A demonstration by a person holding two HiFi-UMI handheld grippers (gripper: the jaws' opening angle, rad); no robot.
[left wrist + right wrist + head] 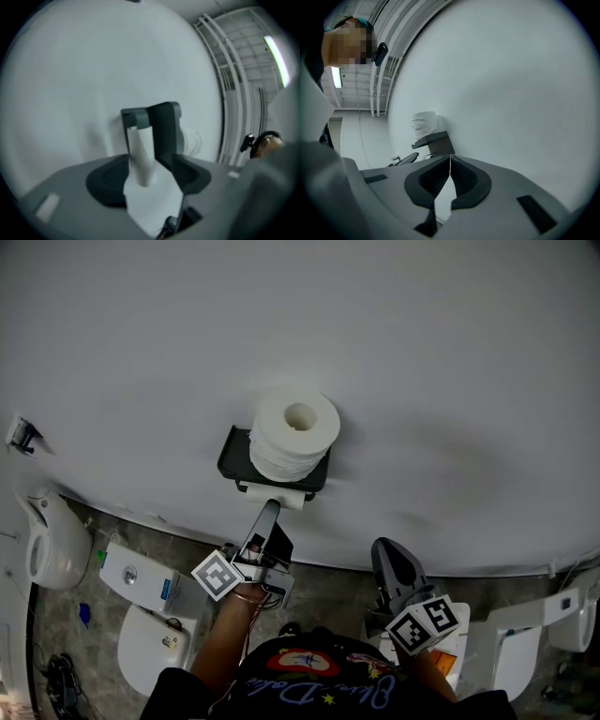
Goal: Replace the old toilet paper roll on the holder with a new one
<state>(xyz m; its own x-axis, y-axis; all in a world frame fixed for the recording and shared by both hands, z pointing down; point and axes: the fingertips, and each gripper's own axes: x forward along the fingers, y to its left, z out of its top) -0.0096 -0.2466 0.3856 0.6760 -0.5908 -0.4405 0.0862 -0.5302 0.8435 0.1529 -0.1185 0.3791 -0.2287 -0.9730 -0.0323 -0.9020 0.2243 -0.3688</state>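
Swap seems unfinished: full toilet paper roll (296,432) stands atop wall holder (232,457) at 12 o'clock, slim white roll (140,154) beneath sits inside spread left tool (270,509); right tool (389,551) pressed together, empty.

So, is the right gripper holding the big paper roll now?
No: the right gripper has its jaws shut with nothing between them, and the big paper roll sits on top of the black holder.

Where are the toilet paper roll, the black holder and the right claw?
toilet paper roll (284,454), head view, on its wound side.
black holder (232,457), head view, on the shelf's left end.
right claw (450,158), right gripper view, where the shut tips meet.
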